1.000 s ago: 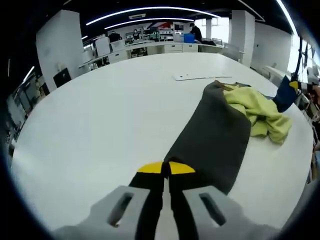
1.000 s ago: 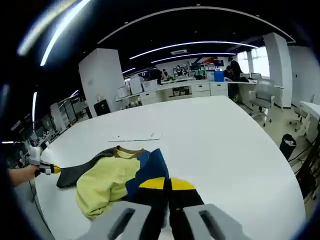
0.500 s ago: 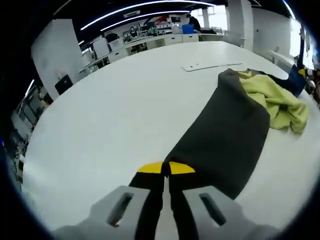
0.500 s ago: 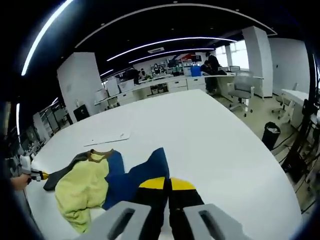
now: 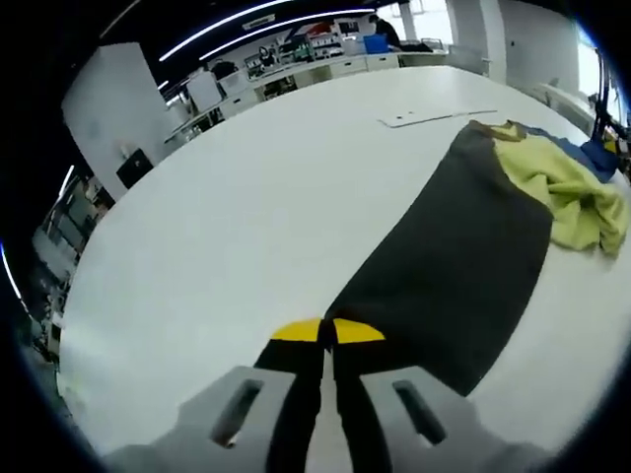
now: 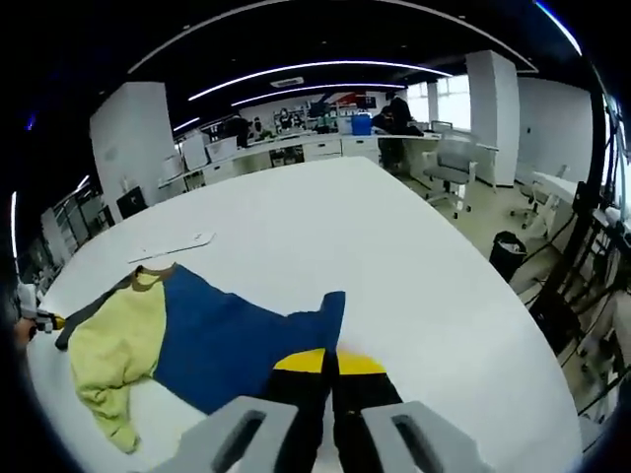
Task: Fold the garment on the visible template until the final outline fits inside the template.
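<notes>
Overhead, light strips (image 6: 315,74) cross a dark office ceiling above a broad white table (image 5: 227,197). Across it lies the garment (image 6: 197,330), each end pinched by clamped jaws: left gripper (image 5: 327,333) at 6 o'clock, right gripper (image 6: 329,363) likewise. A flat template (image 6: 173,246) lies at 10 o'clock.

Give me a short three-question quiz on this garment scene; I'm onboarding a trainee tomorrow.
1. True or false: the left gripper is shut on the dark grey panel of the garment.
2. Which colour panel does the right gripper hold: A yellow-green, B blue, C grey?
3. Fill in: the crumpled yellow-green part lies on the white ____.

Key: 1 true; 2 B; 3 table.
</notes>
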### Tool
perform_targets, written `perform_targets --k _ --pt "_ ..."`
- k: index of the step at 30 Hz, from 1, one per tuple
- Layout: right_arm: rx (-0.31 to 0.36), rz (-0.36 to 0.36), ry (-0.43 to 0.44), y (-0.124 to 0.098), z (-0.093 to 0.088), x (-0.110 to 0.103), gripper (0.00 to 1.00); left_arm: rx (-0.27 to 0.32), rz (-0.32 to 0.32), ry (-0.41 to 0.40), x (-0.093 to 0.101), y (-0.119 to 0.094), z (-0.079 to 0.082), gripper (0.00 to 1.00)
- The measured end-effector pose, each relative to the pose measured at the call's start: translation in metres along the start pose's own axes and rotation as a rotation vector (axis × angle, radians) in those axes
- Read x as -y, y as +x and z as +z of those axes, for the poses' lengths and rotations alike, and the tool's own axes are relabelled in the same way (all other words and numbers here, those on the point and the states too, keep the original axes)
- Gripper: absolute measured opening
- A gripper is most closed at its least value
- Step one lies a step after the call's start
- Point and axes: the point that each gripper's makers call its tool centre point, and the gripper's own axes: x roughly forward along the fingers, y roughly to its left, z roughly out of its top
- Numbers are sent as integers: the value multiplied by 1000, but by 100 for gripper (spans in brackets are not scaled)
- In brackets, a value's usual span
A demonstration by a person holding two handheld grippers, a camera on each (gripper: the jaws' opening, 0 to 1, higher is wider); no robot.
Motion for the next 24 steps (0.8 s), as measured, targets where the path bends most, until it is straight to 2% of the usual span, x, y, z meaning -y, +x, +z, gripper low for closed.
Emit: perform_targets --k 4,8,12,15,20,22,24 --pt "-22 -8 -6 2 -5 6 0 -8 1 -1 -5 2 4 0" --pt "-25 -5 -15 3 -4 9 0 -11 6 36 -9 2 11 0" --pt "-33 11 0 3 -5 10 0 -28 29 104 -15 2 10 0" --pt "-28 13 -3 3 -4 12 0 -23 23 65 -18 2 11 0" --pt "-38 21 -5 6 -3 13 0 -25 32 59 -18 3 10 0" --pt "-41 51 17 7 -3 8 0 -25 40 57 -18 2 11 0" --pt "-43 43 6 6 -4 8 0 -19 46 49 -18 0 11 0"
